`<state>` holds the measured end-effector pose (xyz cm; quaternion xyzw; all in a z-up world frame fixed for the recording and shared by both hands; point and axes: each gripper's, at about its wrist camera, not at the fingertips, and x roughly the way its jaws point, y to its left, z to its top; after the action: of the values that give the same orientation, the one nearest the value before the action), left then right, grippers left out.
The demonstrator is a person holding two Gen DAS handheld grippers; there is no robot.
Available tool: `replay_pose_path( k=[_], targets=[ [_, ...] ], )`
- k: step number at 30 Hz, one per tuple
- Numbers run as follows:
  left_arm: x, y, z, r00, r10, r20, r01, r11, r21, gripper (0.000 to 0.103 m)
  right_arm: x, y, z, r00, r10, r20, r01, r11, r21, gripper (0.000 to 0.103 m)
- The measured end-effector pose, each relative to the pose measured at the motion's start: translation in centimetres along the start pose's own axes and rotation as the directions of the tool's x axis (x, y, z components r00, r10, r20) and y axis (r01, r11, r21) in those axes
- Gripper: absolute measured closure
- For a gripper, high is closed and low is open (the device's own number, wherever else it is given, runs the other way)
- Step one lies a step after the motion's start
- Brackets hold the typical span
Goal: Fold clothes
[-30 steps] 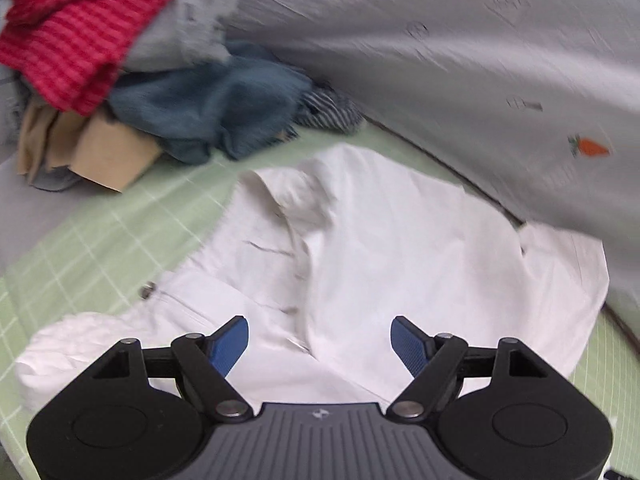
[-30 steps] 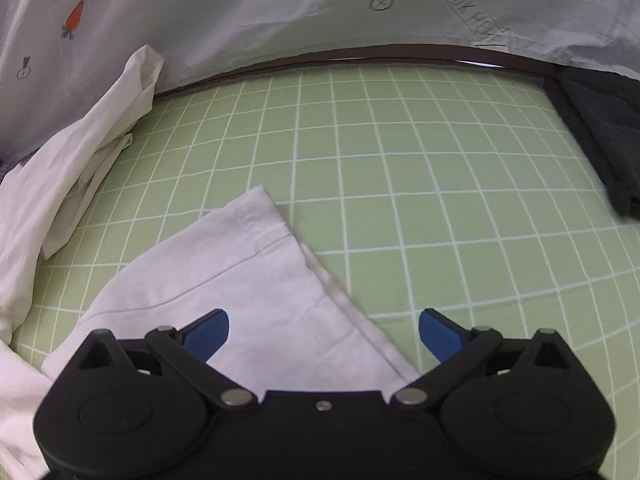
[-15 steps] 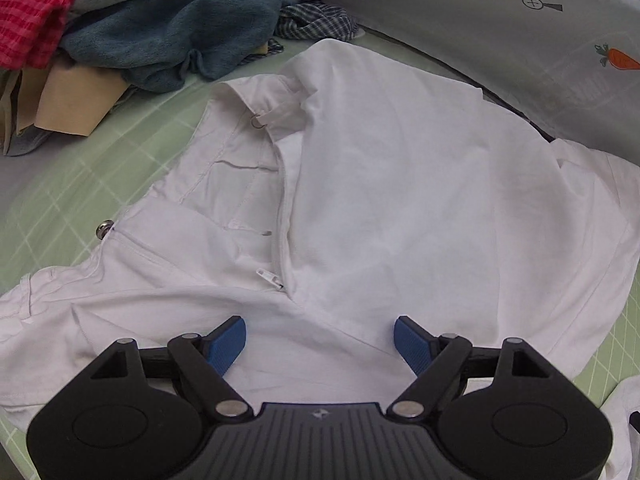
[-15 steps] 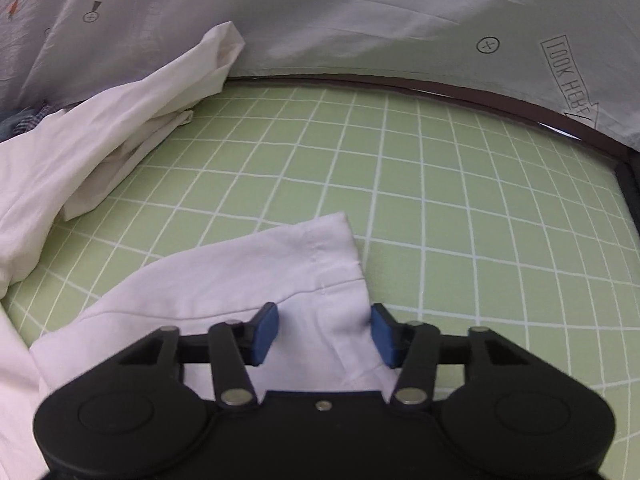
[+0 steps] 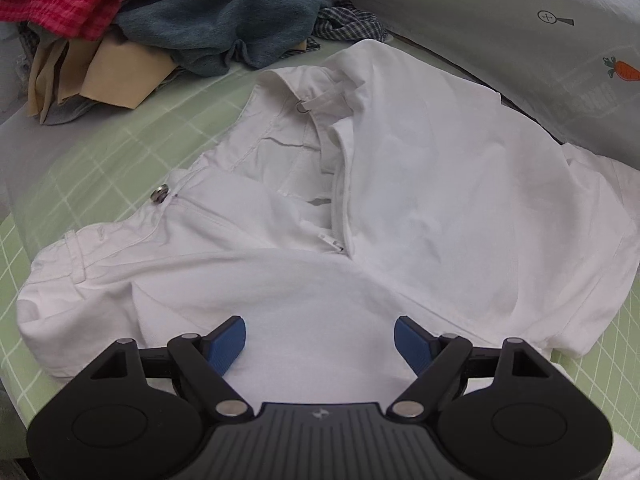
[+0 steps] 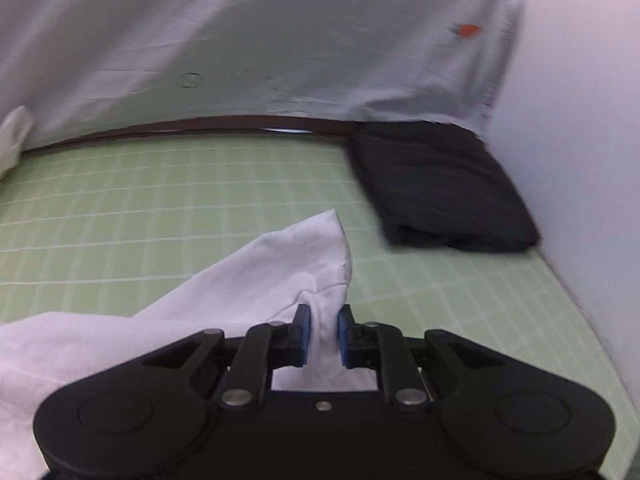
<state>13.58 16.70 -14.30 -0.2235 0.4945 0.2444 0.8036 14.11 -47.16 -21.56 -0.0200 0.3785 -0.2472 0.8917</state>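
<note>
**Grippers at the white shorts: left wide and empty, right pinching a hem corner**

Left gripper (image 5: 319, 338): blue pads spread wide, nothing between them, poised low over the crumpled white cotton shorts (image 5: 400, 216). The shorts lie spread on the green grid-lined mat (image 5: 100, 168) covering the bench, fly unzipped, waistband toward the heap of unfolded clothes (image 5: 168, 28) at the far left.

Right gripper (image 6: 323, 338): jaws closing on a bunched corner of the white cloth (image 6: 304, 256), fabric plainly between the pads, the corner lifted off the mat.

Handling, as I judge it: light, limp woven cloth; it will sag and drag rather than hold shape. Seams, hems and the waistband look the firmest places to grip; a thin single layer may slip.

Count: one pair of white shorts; one folded black garment (image 6: 440, 184) at the right wall; the heap shows at least five pieces (red knit, grey, teal, tan, checked), exact number unclear. Two grippers.
</note>
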Motion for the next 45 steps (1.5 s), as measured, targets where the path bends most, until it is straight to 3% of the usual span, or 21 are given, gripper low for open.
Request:
replay_pose_path(
  k=[2, 7, 10, 12, 14, 16, 17, 20, 24, 26, 30, 33, 35, 38, 41, 44, 45],
  targets=[
    [-0.7, 1.1, -0.5, 1.000, -0.016, 0.007, 0.016, 1.000, -0.016, 0.021, 0.6, -2.8, -1.0, 0.995, -0.089, -0.032, 0.091, 0.994, 0.056, 0.088],
    [-2.3, 3.7, -1.7, 0.999, -0.020, 0.029, 0.022, 0.999, -0.049, 0.021, 1.4, -4.1, -3.2, 0.984, -0.145, -0.107, 0.152, 0.987, 0.060, 0.087],
    [-2.9, 4.9, -2.4, 0.999, -0.025, 0.034, 0.027, 0.998, -0.057, 0.021, 0.8, -3.1, -3.6, 0.988, -0.115, -0.105, 0.124, 0.989, 0.076, 0.076],
    [-3.3, 5.4, -2.7, 0.999, -0.031, 0.040, 0.033, 0.998, -0.056, 0.021, 0.0, -2.5, -3.9, 0.991, -0.092, -0.100, 0.103, 0.989, 0.109, 0.051],
    [-3.8, 5.8, -3.0, 0.998, -0.038, 0.051, 0.040, 0.998, -0.052, 0.021, -1.2, -2.1, -4.4, 0.994, -0.037, -0.101, 0.055, 0.982, 0.181, 0.051],
    [-4.5, 6.2, -3.1, 0.997, -0.046, 0.065, 0.049, 0.998, -0.047, 0.021, -2.3, -1.6, -5.1, 0.994, 0.013, -0.108, 0.016, 0.964, 0.265, 0.039],
    [-4.9, 6.6, -3.2, 0.996, -0.053, 0.074, 0.057, 0.997, -0.049, 0.021, -2.8, -1.1, -5.5, 0.993, 0.037, -0.113, -0.001, 0.954, 0.301, 0.029],
    [-6.0, 8.5, -2.9, 0.991, -0.078, 0.107, 0.089, 0.991, -0.095, 0.021, -4.2, 1.0, -7.1, 0.984, 0.129, -0.120, -0.080, 0.935, 0.346, 0.027],
    [-7.1, 11.7, -2.4, 0.990, 0.019, 0.143, 0.002, 0.989, -0.149, 0.020, -6.5, 4.3, -9.1, 0.978, 0.168, -0.125, -0.124, 0.947, 0.298, 0.025],
    [-7.0, 13.5, -2.5, 0.991, 0.030, 0.131, -0.006, 0.983, -0.183, 0.020, -7.8, 5.6, -9.9, 0.977, 0.173, -0.123, -0.134, 0.952, 0.275, 0.020],
    [-5.8, 17.3, -3.5, 0.997, -0.036, 0.073, 0.057, 0.946, -0.319, 0.020, -9.6, 6.4, -11.6, 0.964, 0.233, -0.127, -0.178, 0.924, 0.340, 0.017],
    [-4.7, 19.3, -4.6, 0.985, -0.149, 0.082, 0.170, 0.885, -0.433, 0.020, -10.9, 7.0, -12.4, 0.953, 0.272, -0.131, -0.208, 0.905, 0.371, 0.016],
    [-3.8, 20.4, -5.1, 0.975, -0.205, 0.089, 0.222, 0.841, -0.494, 0.020, -11.7, 7.0, -13.0, 0.942, 0.313, -0.123, -0.233, 0.871, 0.433, 0.012],
    [-2.9, 21.3, -4.9, 0.972, -0.212, 0.098, 0.233, 0.828, -0.510, 0.022, -12.7, 7.1, -13.8, 0.926, 0.362, -0.110, -0.264, 0.827, 0.496, 0.010],
    [-2.2, 21.9, -4.1, 0.969, -0.223, 0.102, 0.244, 0.834, -0.494, 0.045, -13.7, 8.0, -14.4, 0.930, 0.347, -0.124, -0.256, 0.850, 0.460, 0.010],
    [-1.6, 22.1, -3.0, 0.963, -0.252, 0.098, 0.268, 0.837, -0.478, 0.074, -14.6, 9.2, -14.9, 0.937, 0.317, -0.147, -0.233, 0.881, 0.412, 0.005],
    [-1.5, 22.1, -2.6, 0.962, -0.251, 0.107, 0.271, 0.844, -0.463, 0.089, -14.9, 9.6, -15.1, 0.939, 0.310, -0.152, -0.228, 0.887, 0.401, 0.005]
  ],
)
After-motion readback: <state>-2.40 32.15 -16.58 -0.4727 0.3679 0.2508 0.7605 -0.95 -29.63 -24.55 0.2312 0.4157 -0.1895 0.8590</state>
